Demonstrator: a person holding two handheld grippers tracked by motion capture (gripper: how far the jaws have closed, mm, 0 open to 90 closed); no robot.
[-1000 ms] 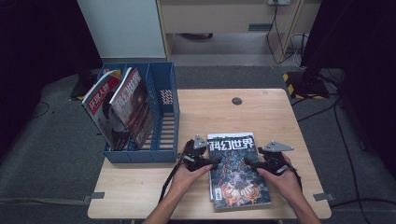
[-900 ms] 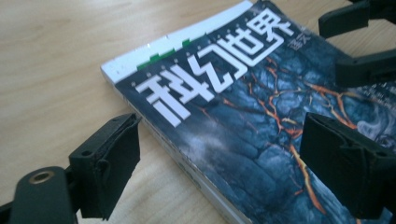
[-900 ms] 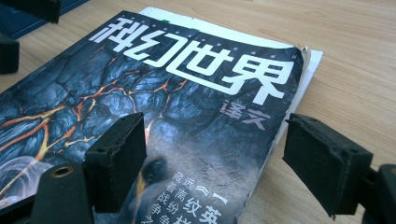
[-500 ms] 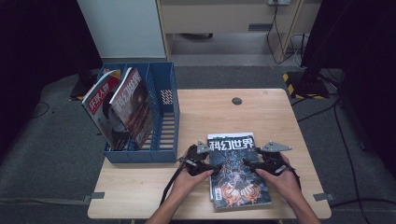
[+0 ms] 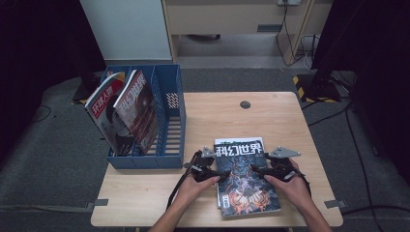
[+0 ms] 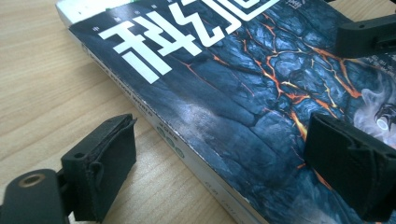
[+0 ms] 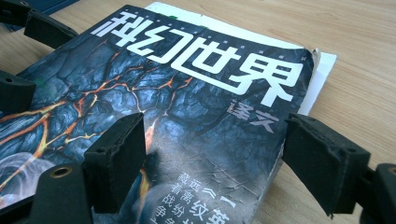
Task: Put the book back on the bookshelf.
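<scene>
On the near part of the table (image 5: 145, 203) lies a dark magazine (image 5: 246, 181), on top of another one whose white edge sticks out at the far end. The left gripper (image 5: 217, 175) stands at its left edge and the right gripper (image 5: 255, 170) at its right edge. Both have their jaws wide open, one jaw over the cover and one beside it, and grip nothing. To lift it well, I think each gripper should slide one jaw under the edge and then squeeze, both sides together, so only the top magazine comes up flat. Its big white title points away from the person. Its long side runs from near to far, turned a little.
</scene>
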